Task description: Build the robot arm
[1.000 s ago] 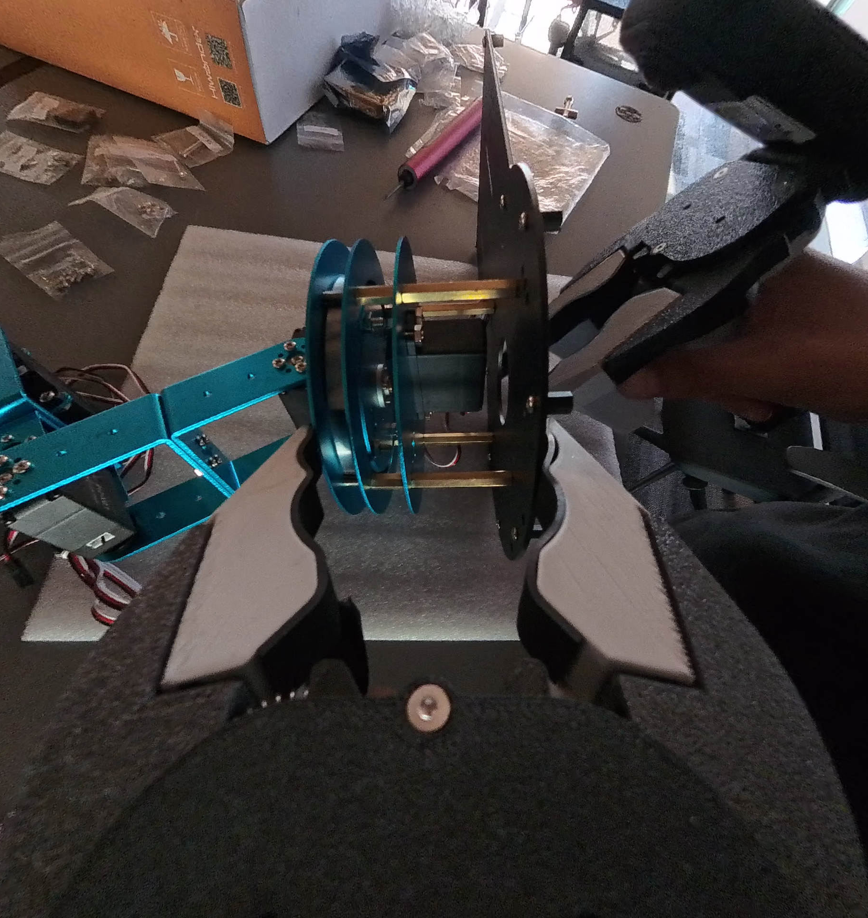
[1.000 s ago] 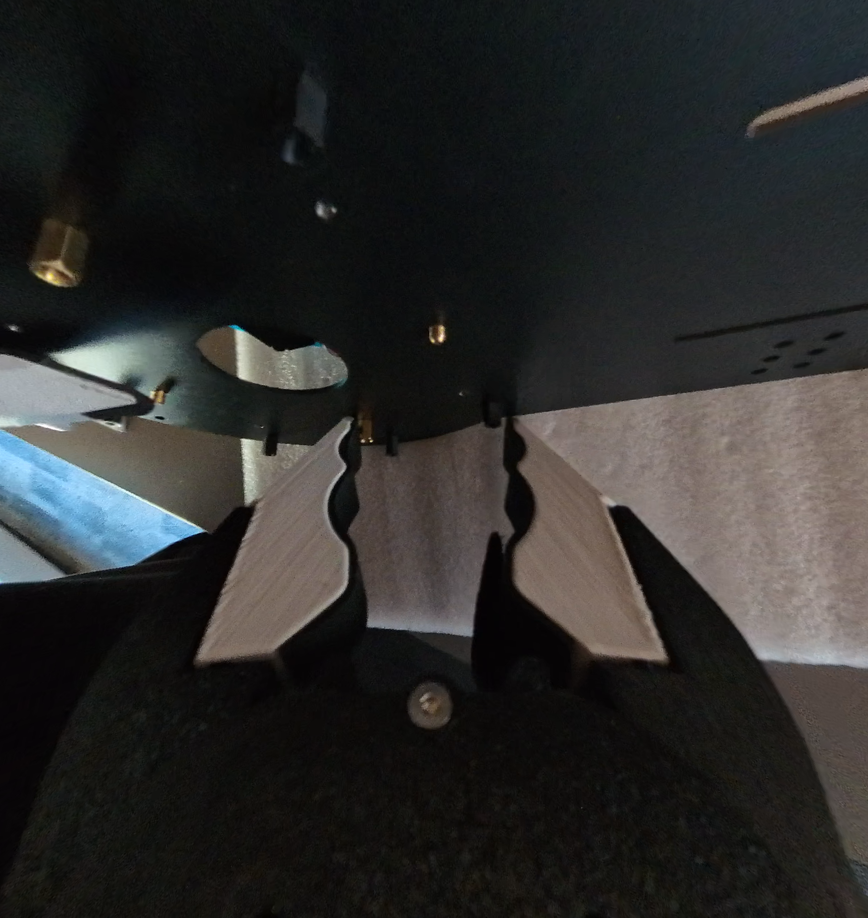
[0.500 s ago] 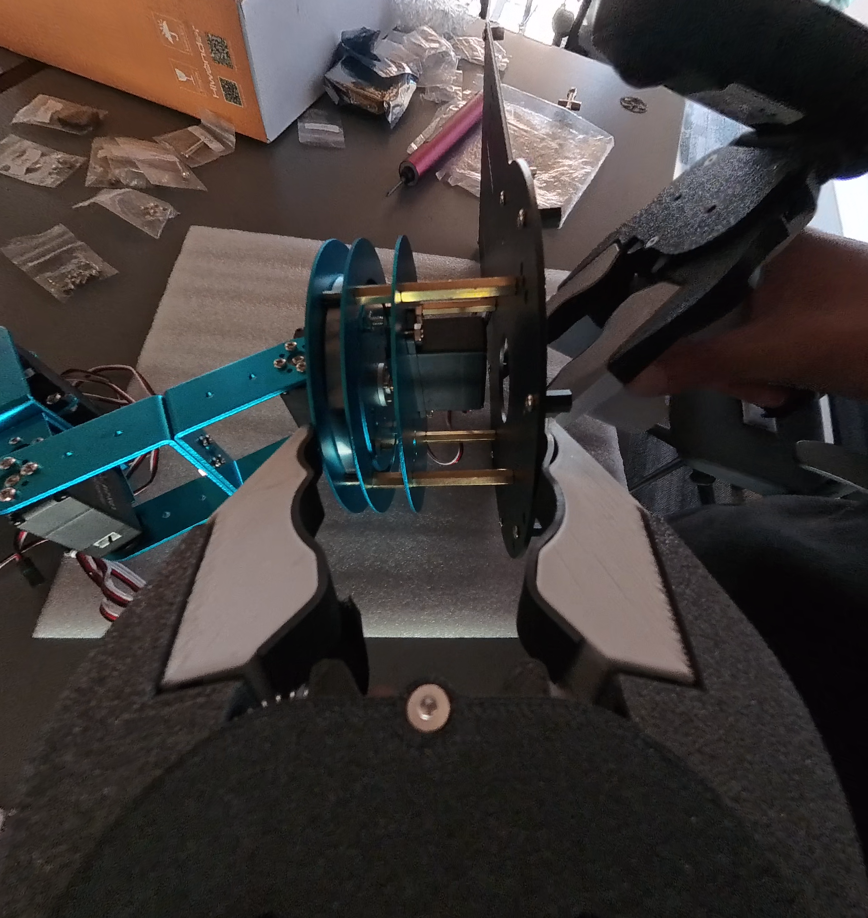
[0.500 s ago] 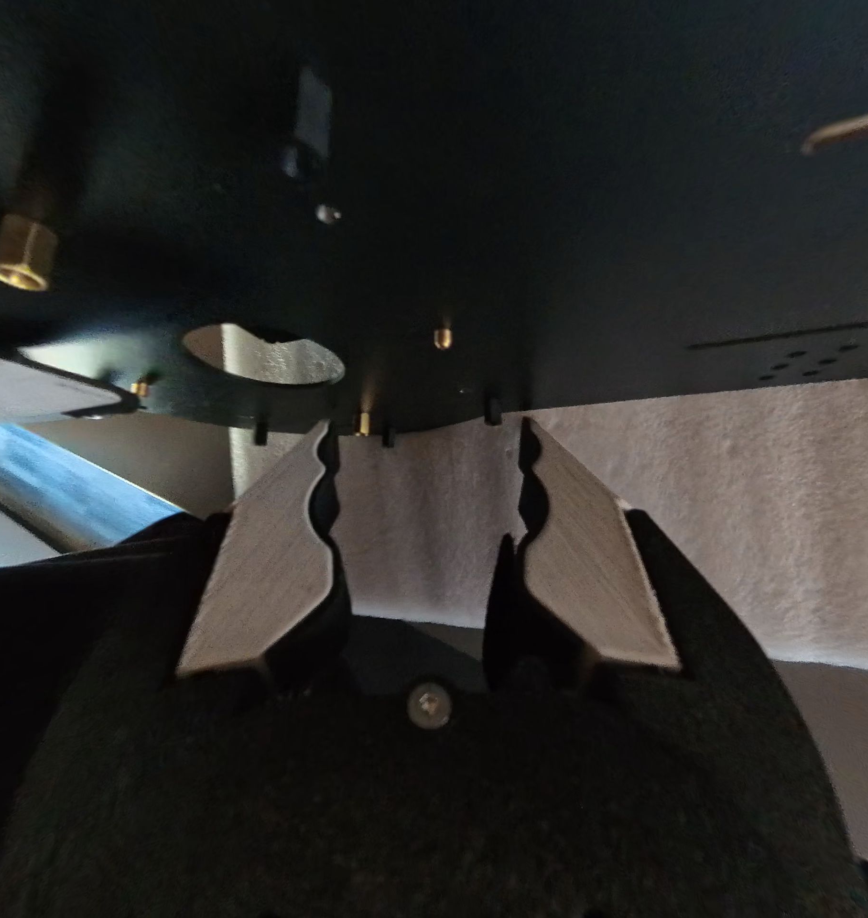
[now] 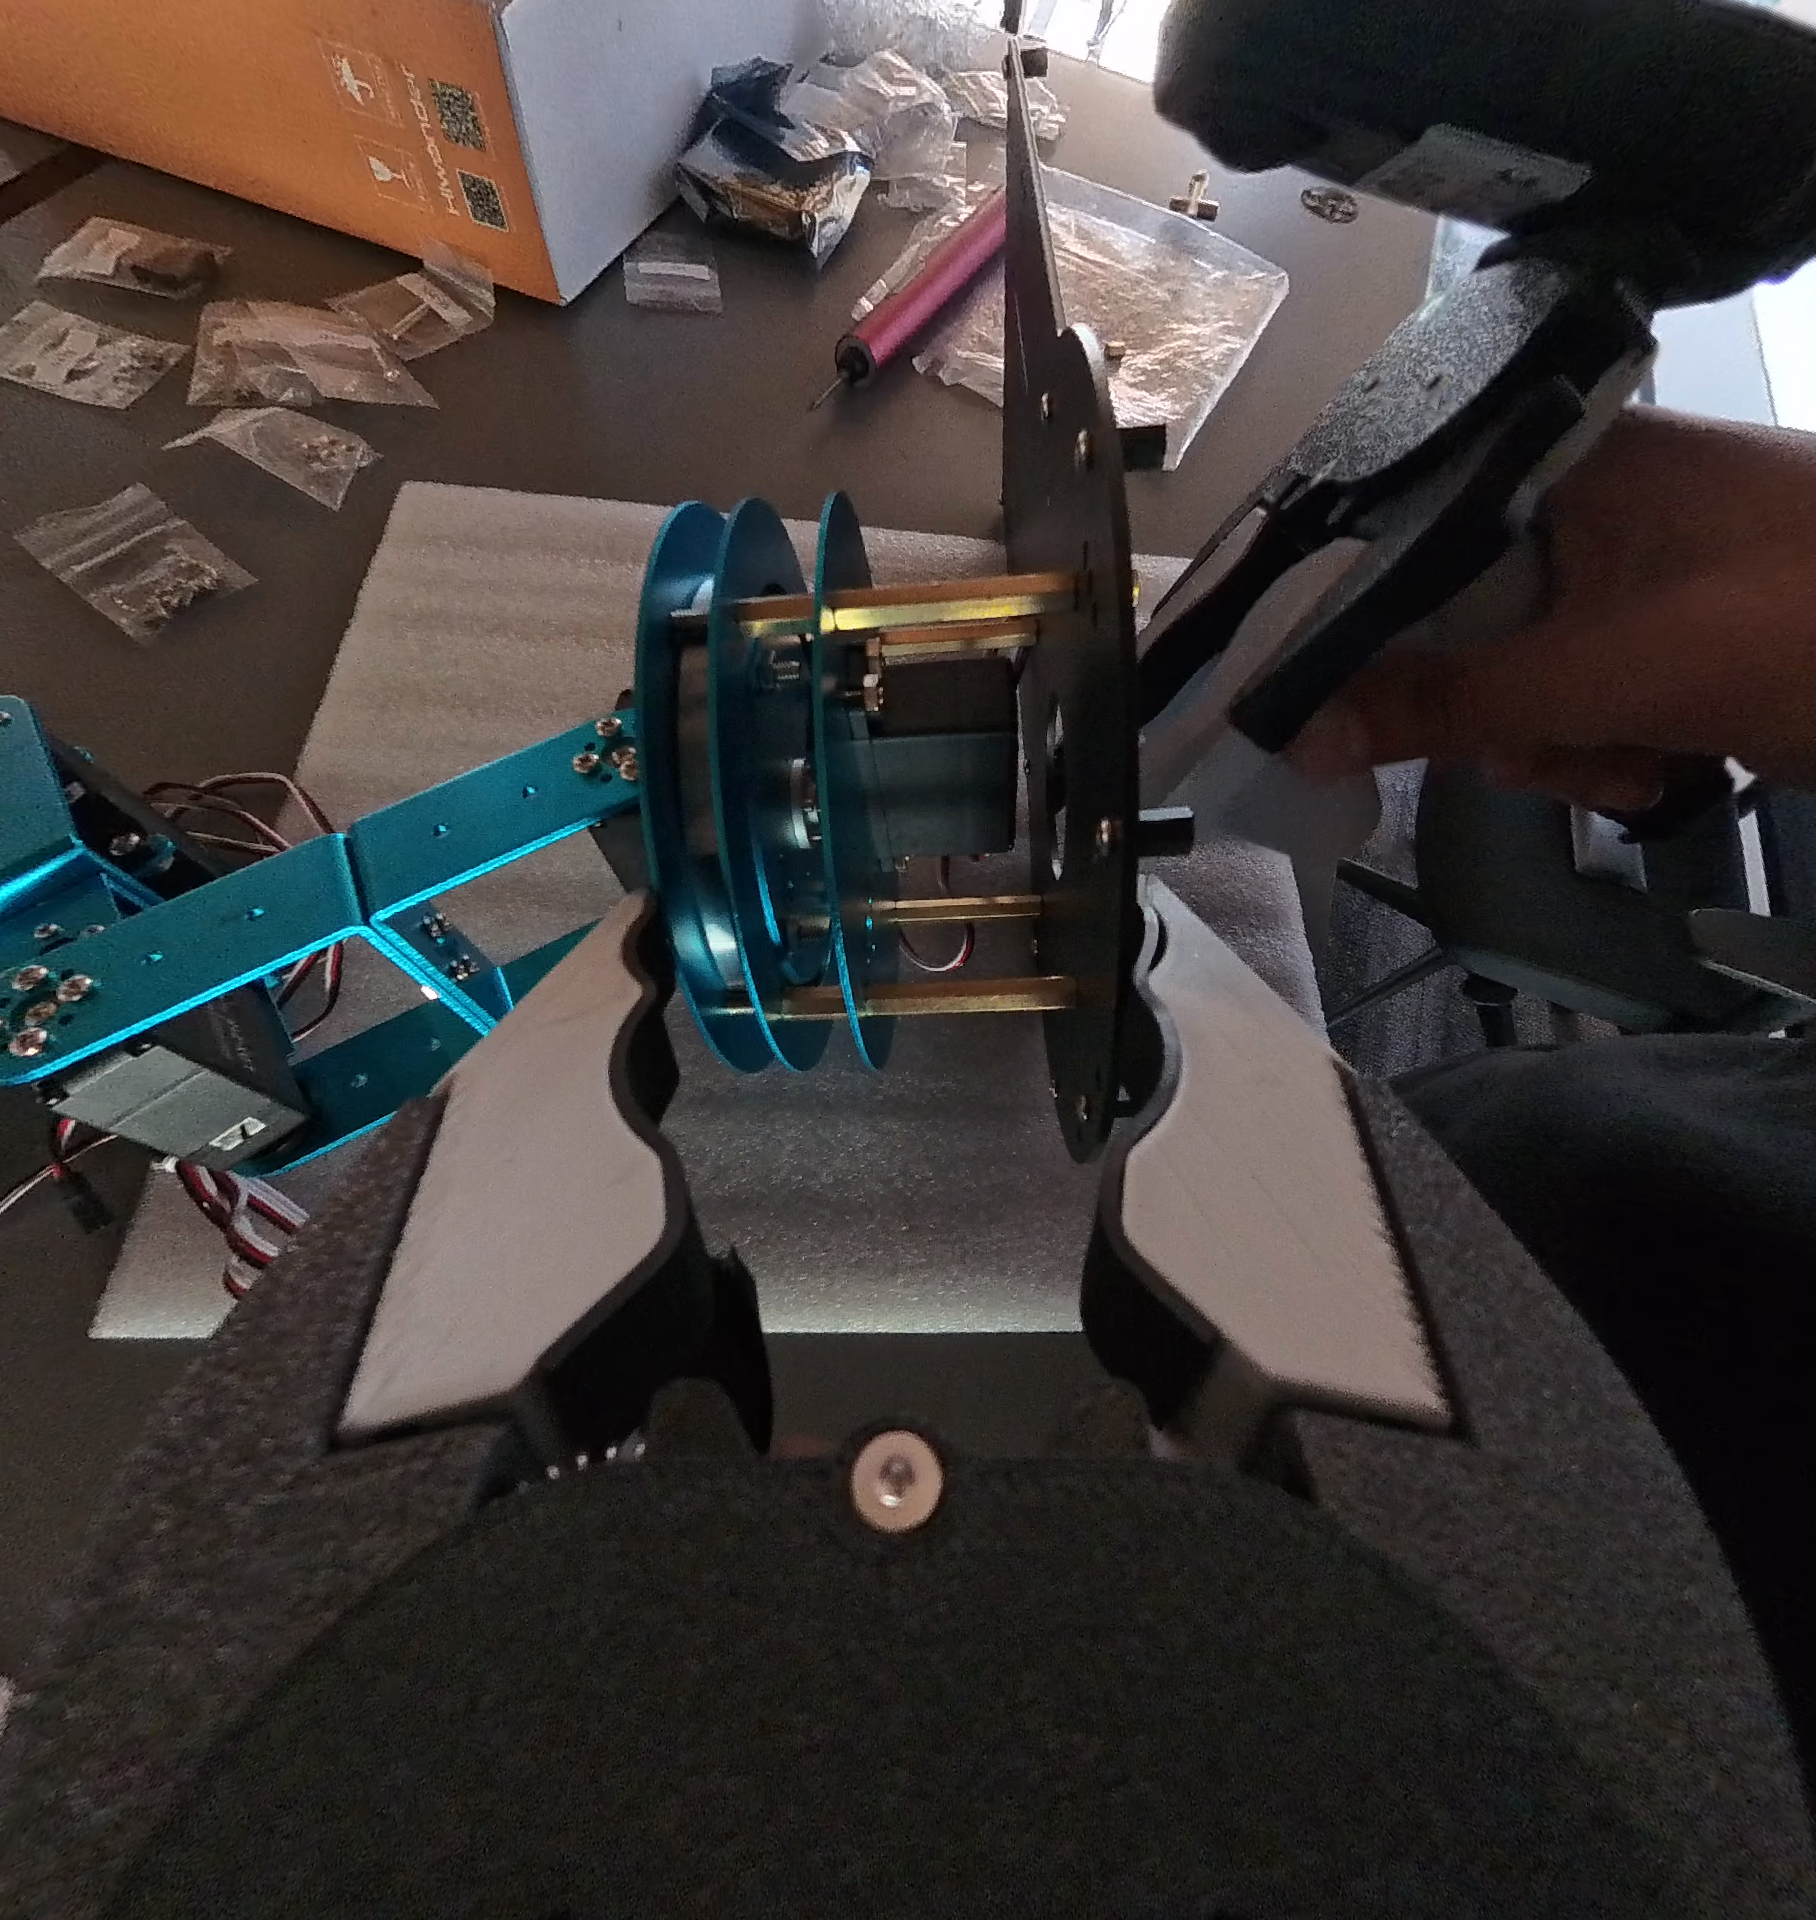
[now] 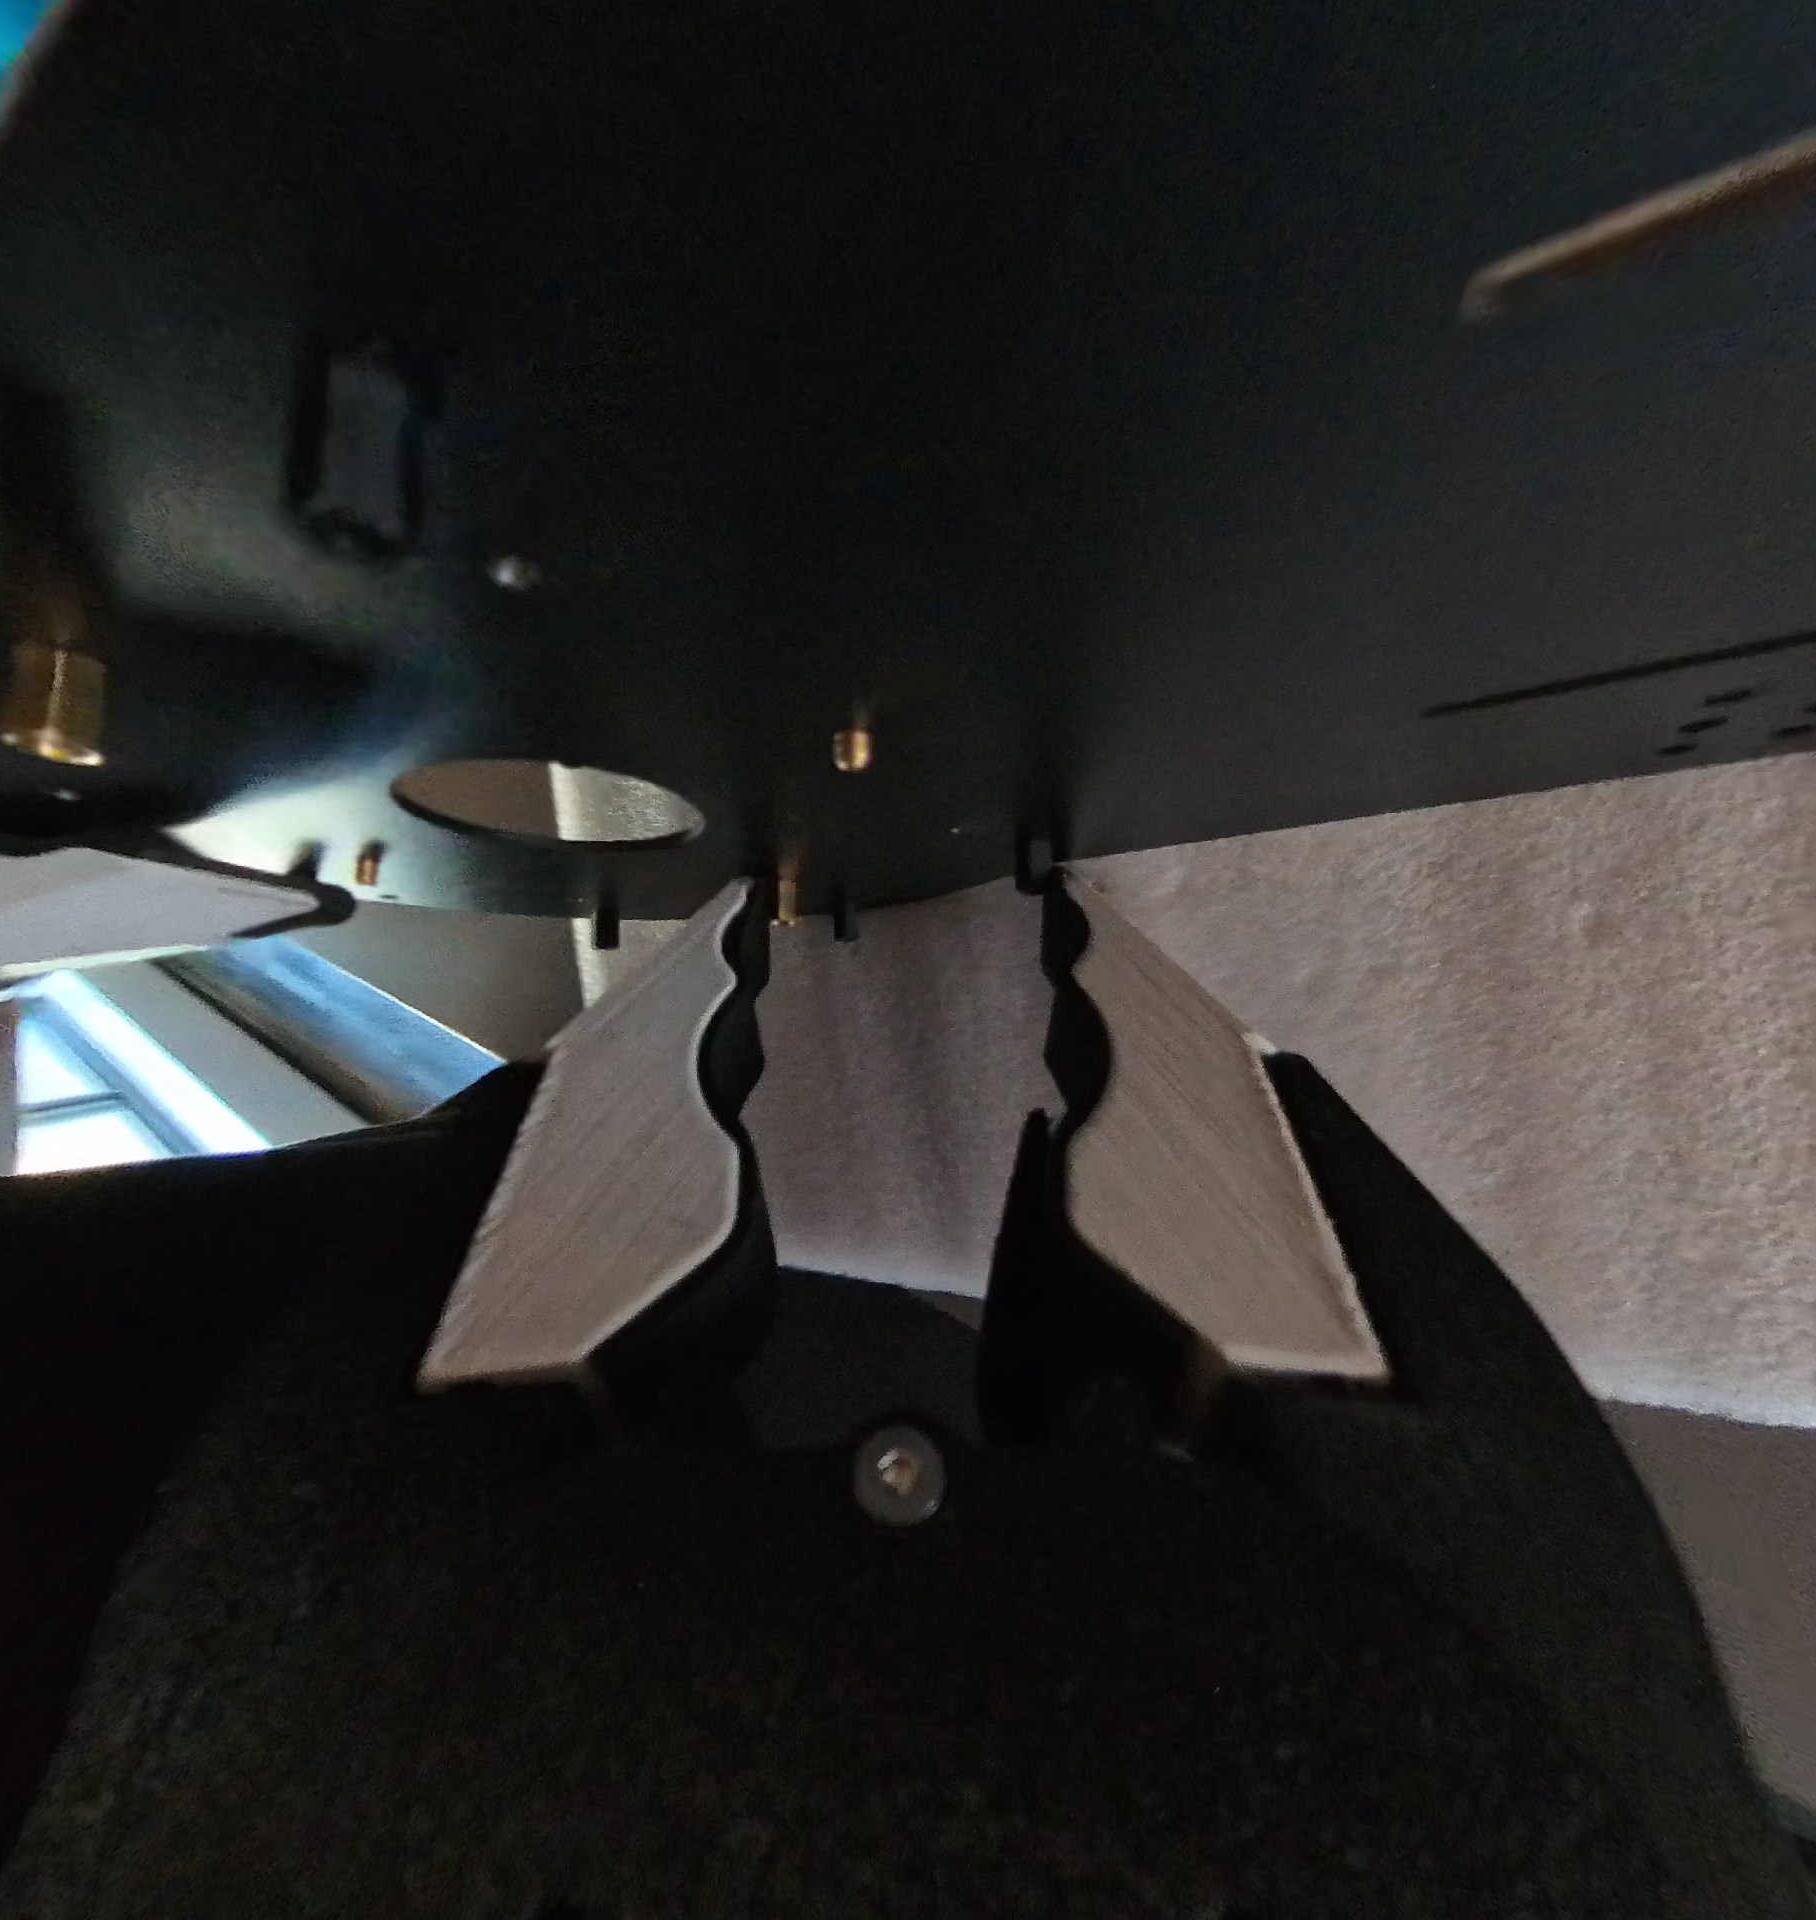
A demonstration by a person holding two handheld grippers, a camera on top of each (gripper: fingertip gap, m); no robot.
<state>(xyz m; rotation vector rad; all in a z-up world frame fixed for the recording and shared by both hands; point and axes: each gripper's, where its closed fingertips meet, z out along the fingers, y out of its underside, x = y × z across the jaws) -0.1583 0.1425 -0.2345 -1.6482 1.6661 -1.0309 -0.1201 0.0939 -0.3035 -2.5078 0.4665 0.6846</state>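
Blue robot-arm base (image 5: 769, 790), a stack of three blue discs joined by brass standoffs (image 5: 945, 603) to a black plate (image 5: 1075, 748), lies on its side over a grey foam sheet (image 5: 488, 603) on a dark table (image 5: 592, 416). A blue bracket arm (image 5: 291, 883) with a grey servo (image 5: 171, 1107) and red, white and black wires runs off to the left.

The left gripper (image 5: 899, 935) straddles this base: its left finger sits against the outermost blue disc, its right finger against the outer face of the black plate. The jaws are wide and appear to clamp the assembly between them, holding the plate upright on edge.

The right gripper (image 5: 1226, 727) comes in from the right, held by a person's hand (image 5: 1610, 644), its tips next to a small black stud (image 5: 1169, 831) that sticks out of the plate. In the right wrist view its fingers (image 6: 623, 1122) are spread with nothing between them, their tips just under the dark plate's edge, with foam behind.

Farther off lie an orange and white cardboard box (image 5: 291, 114), several small clear bags of hardware (image 5: 135, 561), a magenta-handled screwdriver (image 5: 925, 281) and a larger clear bag (image 5: 1143, 281).
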